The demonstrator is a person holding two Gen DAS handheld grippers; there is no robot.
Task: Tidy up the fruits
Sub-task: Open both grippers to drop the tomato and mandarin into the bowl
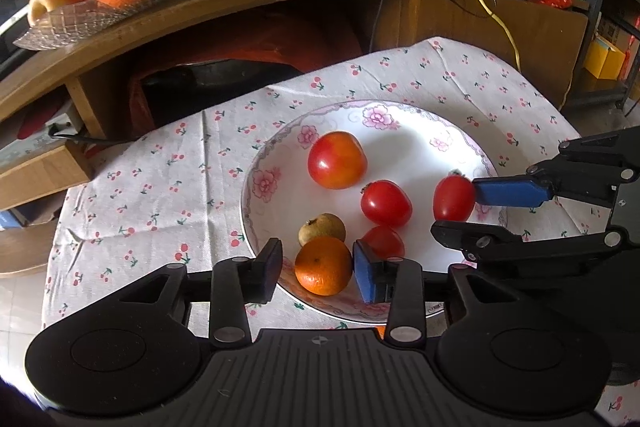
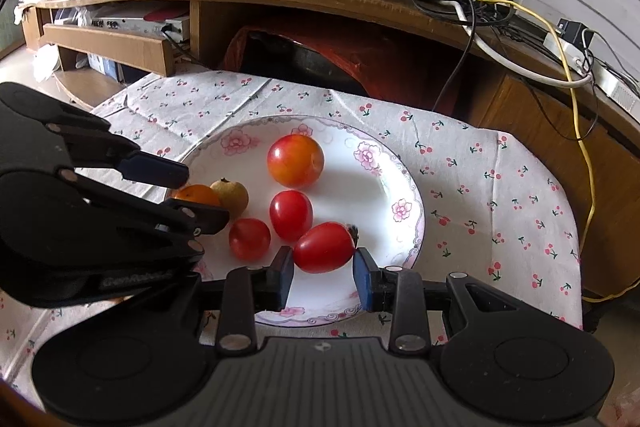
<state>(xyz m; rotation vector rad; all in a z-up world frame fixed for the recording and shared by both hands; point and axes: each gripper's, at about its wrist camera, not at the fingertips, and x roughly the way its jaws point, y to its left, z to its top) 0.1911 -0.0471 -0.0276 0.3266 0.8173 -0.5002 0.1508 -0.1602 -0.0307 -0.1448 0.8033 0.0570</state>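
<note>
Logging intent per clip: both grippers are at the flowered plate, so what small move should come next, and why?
Probably close the right gripper on the oval tomato: its fingers already flank that fruit without clearly touching it. The left gripper likewise sits open around the small orange on the plate.

Bright daylight, glare on plate (image 1: 404, 143), soft shadows, fisheye-bent edges

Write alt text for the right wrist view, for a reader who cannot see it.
The right gripper has its open jaws on either side of an oval red tomato on a floral white plate. The plate also holds two more tomatoes, a larger red-orange fruit, a small brown fruit and a mandarin, where the left gripper reaches in.
</note>
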